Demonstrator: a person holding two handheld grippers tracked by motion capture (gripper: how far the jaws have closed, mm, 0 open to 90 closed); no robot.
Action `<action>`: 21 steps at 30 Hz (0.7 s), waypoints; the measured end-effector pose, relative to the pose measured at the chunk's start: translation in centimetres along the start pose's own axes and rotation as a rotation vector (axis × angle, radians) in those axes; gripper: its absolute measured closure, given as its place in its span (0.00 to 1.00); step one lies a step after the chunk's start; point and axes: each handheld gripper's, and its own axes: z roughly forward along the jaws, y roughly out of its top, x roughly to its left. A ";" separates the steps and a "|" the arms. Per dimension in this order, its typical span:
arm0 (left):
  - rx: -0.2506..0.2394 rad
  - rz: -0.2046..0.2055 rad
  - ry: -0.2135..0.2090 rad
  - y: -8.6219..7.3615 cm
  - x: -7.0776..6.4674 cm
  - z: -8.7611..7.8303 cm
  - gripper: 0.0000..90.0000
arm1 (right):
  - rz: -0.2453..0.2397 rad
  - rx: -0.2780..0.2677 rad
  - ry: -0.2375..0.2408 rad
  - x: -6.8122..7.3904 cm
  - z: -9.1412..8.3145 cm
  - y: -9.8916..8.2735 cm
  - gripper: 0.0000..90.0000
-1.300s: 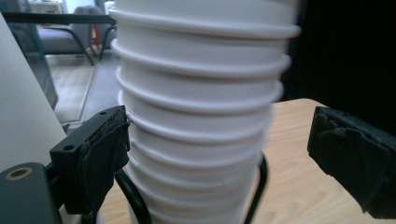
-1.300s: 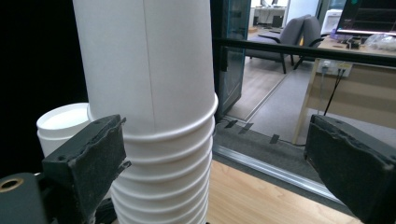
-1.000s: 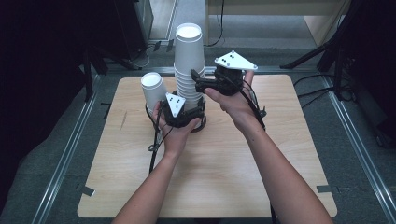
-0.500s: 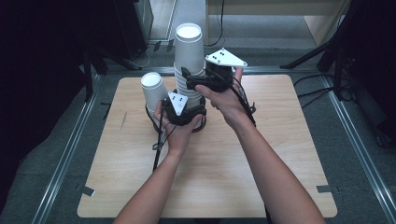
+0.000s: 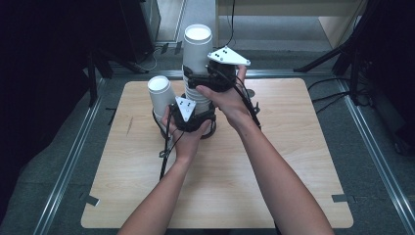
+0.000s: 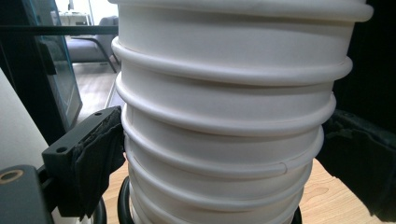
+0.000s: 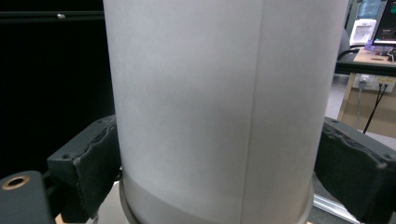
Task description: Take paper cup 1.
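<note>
White stack of paper cups (image 5: 197, 54), plain and unpatterned, white single paper cup (image 5: 160, 96) to its left, pale wood-grain table (image 5: 274, 166), black grippers (grey three-cornered plates on top), dark grey floor (image 5: 377, 147)

A light wooden table (image 5: 274, 186) with rounded corners stands on a grey floor (image 5: 372, 147), with metal rails (image 5: 66, 166) running along both its sides. Black stand legs (image 5: 337, 54) splay over the floor at the far right, and cables (image 5: 328, 90) trail beside them. A dark cabinet (image 5: 139, 29) sits at the far left (the left side of the room is in deep shadow). Beyond the table a pale wooden desk (image 5: 342, 14) edges the far right. In the left gripper view a grey chair (image 6: 91, 44) stands on a lit floor; in the right gripper view a monitor (image 7: 388, 23) glows on a desk.
</note>
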 end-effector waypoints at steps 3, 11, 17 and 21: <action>-0.003 -0.005 0.001 0.0 0.0 0.0 0.04 | -0.005 0.004 -0.007 0.1 0.1 0.1 0.08; -0.008 -0.015 0.000 0.0 0.0 0.0 0.04 | 0.034 -0.001 -0.018 0.2 0.9 0.3 0.09; -0.007 -0.014 -0.004 0.0 0.1 0.0 0.04 | 0.028 -0.006 -0.030 0.3 0.9 0.4 0.12; -0.005 -0.012 -0.006 0.0 0.1 0.0 0.04 | 0.035 -0.032 -0.042 0.4 0.7 0.8 0.12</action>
